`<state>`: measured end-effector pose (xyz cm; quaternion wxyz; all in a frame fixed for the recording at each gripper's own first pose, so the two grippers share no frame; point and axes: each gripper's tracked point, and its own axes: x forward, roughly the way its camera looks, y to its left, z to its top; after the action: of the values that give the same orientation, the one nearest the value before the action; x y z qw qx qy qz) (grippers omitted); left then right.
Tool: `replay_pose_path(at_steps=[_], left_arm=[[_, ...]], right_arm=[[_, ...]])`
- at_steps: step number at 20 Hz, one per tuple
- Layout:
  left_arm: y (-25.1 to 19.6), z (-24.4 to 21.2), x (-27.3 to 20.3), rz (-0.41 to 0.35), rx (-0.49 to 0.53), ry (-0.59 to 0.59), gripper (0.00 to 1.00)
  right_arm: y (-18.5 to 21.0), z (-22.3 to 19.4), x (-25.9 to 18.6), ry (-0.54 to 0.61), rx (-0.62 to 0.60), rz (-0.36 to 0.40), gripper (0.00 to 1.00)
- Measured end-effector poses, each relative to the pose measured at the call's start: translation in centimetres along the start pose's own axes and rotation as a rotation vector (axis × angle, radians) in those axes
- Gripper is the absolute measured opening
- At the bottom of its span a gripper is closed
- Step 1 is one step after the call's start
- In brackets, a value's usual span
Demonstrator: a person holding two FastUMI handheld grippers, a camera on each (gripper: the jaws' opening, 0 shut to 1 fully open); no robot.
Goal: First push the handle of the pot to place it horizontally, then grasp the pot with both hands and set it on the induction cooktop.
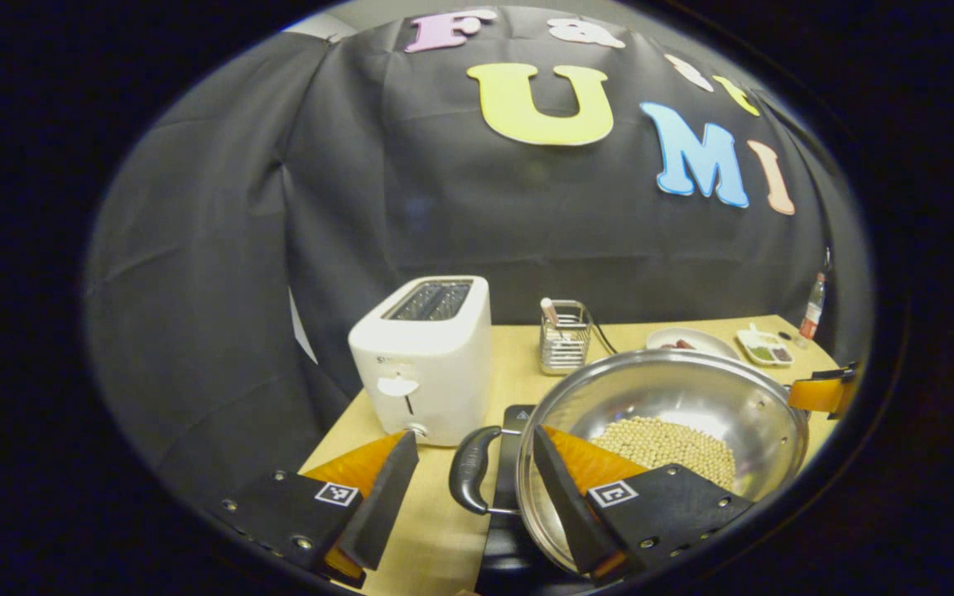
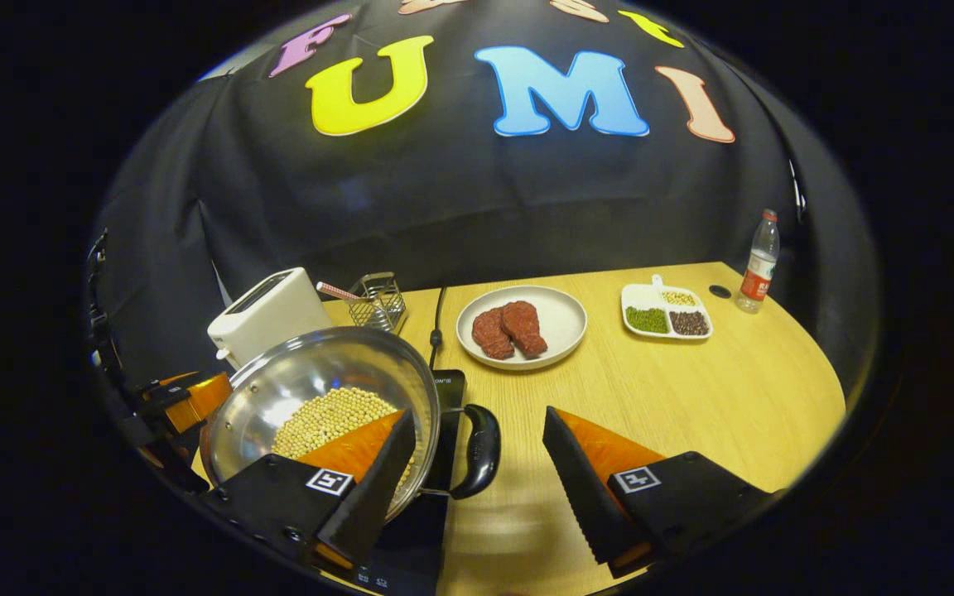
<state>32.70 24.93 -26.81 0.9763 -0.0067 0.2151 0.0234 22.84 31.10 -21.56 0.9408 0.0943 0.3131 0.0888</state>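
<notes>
Pot sits over induction cooktop, beans inside, between toaster and plate. Left gripper: jaws apart, straddling left handle, no contact. Right gripper: jaws apart around right handle, no contact. Judgement: grasp pending or release complete. If grasping: centre each handle between fingers, close both together, lift level to keep beans in pot.
</notes>
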Motion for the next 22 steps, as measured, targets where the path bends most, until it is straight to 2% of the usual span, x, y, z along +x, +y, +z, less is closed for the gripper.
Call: replay_pose_path(at_steps=[1, 6, 14, 17, 22], left_arm=[[-0.3, 0.9, -1.2, 0.004, -0.009, -0.027, 0.82], [-2.3, 6.0, -7.1, 0.043, -0.021, -0.158, 0.84], [-12.0, 13.7, -17.7, 0.009, -0.018, -0.329, 0.82], [-16.0, 13.8, -21.1, -0.030, -0.008, -0.361, 0.84], [-20.2, 13.6, -26.6, -0.041, 0.012, -0.398, 0.82]], right_arm=[[-0.9, 0.8, -0.9, -0.032, -0.017, -0.002, 0.98], [-5.9, 4.7, -6.2, -0.183, -0.062, -0.019, 0.98], [-14.4, 9.5, -16.9, -0.388, -0.131, -0.057, 0.98], [-17.3, 9.6, -20.3, -0.425, -0.151, -0.076, 0.98], [-21.3, 8.4, -24.9, -0.443, -0.132, -0.082, 0.98]])
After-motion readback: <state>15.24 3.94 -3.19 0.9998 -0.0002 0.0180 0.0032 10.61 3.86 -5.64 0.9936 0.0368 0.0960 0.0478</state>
